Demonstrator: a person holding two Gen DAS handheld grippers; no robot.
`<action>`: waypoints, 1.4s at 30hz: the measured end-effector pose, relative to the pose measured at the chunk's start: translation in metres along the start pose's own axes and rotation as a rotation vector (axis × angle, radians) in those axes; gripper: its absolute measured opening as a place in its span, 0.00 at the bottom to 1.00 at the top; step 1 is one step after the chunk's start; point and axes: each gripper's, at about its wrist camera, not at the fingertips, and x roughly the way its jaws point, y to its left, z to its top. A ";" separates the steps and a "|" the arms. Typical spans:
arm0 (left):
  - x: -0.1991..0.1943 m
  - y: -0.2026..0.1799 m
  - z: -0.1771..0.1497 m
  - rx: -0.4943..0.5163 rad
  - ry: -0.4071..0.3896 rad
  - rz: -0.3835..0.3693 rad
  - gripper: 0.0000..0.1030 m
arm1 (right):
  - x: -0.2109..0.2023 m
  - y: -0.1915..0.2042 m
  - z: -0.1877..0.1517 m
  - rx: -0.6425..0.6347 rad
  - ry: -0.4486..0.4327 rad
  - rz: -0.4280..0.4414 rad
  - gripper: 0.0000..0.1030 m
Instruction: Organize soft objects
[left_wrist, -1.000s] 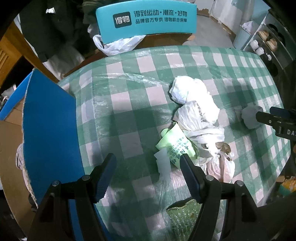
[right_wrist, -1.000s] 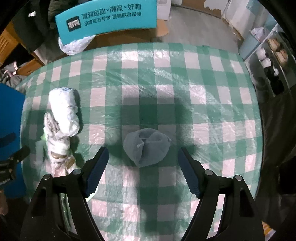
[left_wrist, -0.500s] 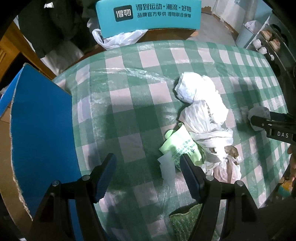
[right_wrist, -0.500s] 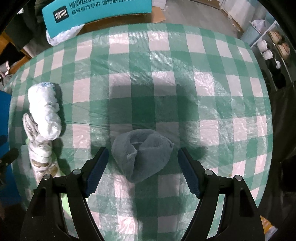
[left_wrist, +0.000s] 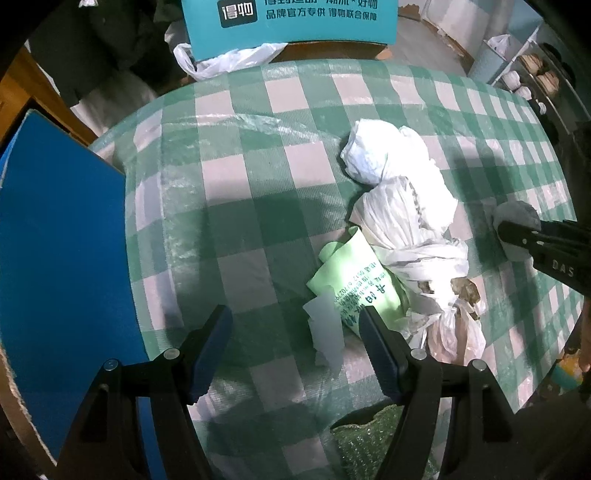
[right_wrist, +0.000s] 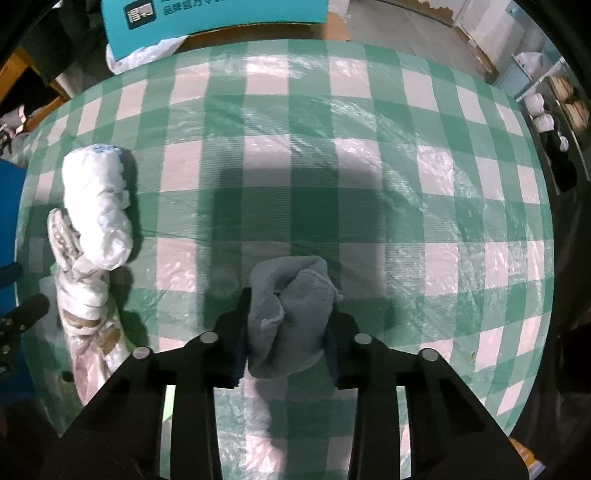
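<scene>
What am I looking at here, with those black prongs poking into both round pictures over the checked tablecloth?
No robot here: a person holds a two-finger gripper in each hand, and each carries a fisheye camera looking down along its fingers. One picture is from the left wrist, the other from the right.

The right gripper has just closed its jaws onto a grey cloth and squeezes it. The left gripper hangs open above the green-checked tablecloth, holding nothing.

On the table lie knotted white plastic bags and a light green bag with printing. A blue board stands at the table's left edge.
</scene>
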 end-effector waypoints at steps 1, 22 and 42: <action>0.000 0.000 -0.001 -0.001 0.002 -0.003 0.70 | -0.001 0.002 -0.001 -0.004 -0.002 0.004 0.28; 0.006 -0.017 -0.008 0.056 -0.008 -0.027 0.16 | -0.036 0.024 -0.024 -0.017 -0.067 0.070 0.28; -0.043 -0.025 -0.023 0.071 -0.086 0.007 0.13 | -0.086 0.049 -0.045 -0.126 -0.148 0.084 0.28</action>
